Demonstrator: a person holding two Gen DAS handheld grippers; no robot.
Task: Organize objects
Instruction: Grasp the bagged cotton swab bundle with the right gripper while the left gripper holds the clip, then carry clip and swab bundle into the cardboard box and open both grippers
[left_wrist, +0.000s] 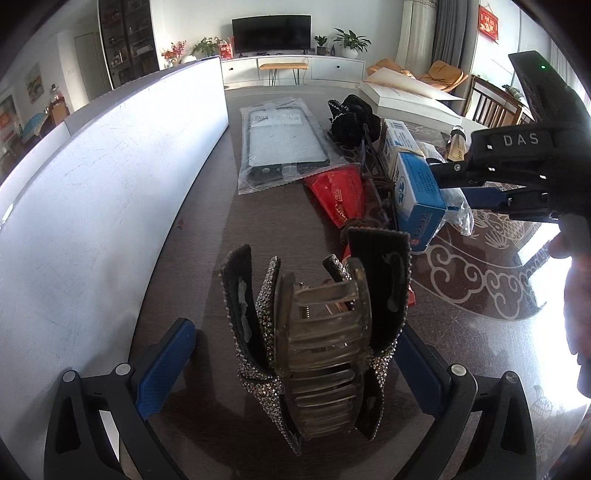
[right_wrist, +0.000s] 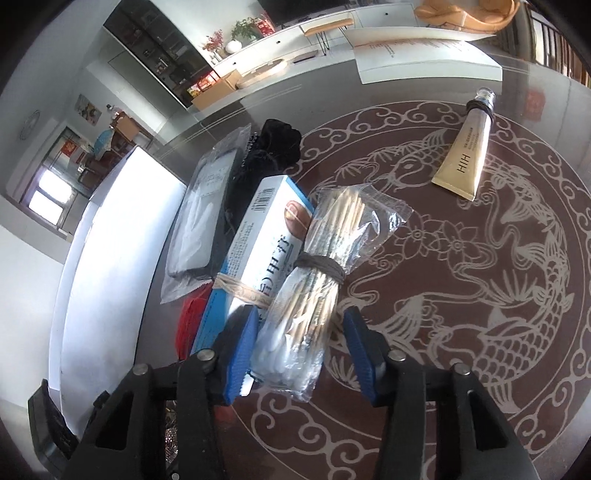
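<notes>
A: Item one, left hand-held gripper (left_wrist: 295, 369)?
B: Fingers spread wide. A rhinestone hair claw clip (left_wrist: 317, 347) stood on the counter (left_wrist: 207, 258) between them, nearer the right pad, apparently not clamped. A white board (left_wrist: 110, 177) stood along the left.

A: Ahead of it?
B: A bagged phone case (left_wrist: 277, 144), then a red packet (left_wrist: 338, 195), a black scrunchie (left_wrist: 351, 114), a blue-and-white box (left_wrist: 413, 184).

A: Item two, right hand-held gripper (right_wrist: 299, 354)?
B: Also parted. A bag of cotton swabs (right_wrist: 314, 280), bound by a band, lay between its blue pads, touching the left one and clear of the right. The box lay just left of the swabs; a beige tube (right_wrist: 465, 155) lay well apart, far right.
</notes>
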